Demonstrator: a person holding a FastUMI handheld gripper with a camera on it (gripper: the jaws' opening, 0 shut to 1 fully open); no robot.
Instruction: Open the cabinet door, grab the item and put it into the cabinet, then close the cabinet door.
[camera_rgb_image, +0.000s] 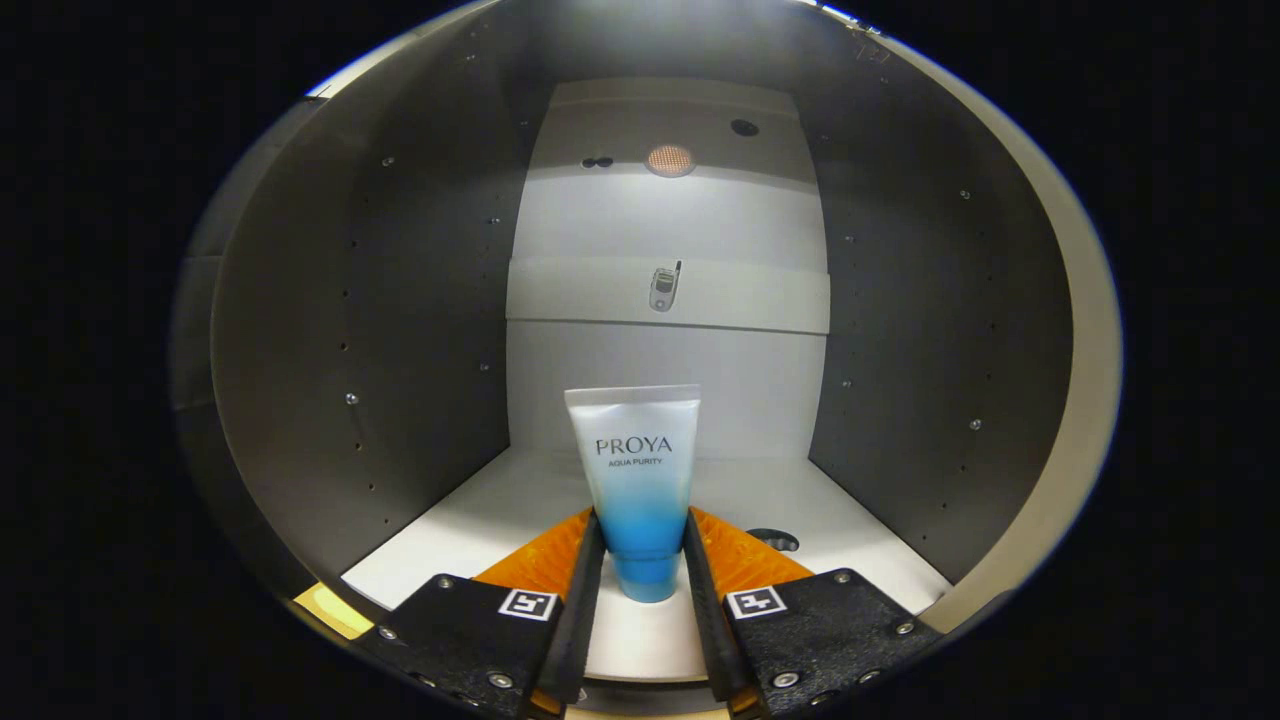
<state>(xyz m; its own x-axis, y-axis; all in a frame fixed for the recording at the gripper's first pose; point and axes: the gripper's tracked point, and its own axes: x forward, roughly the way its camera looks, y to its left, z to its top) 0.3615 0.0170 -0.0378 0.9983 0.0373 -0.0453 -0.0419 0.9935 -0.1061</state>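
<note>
The gripper (645, 560) has its jaws clamped on the lower blue part of the tube (636, 480), one pad on each side. The tube stands upright, cap down, on the white floor of the cabinet (470, 520). Dark side walls rise around it, and a small phone (664, 287) lies on the shelf behind.

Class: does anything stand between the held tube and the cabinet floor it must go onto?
Nothing visible does. The tool is shut on the tube, upright inside the cabinet, over its bare white floor.
</note>
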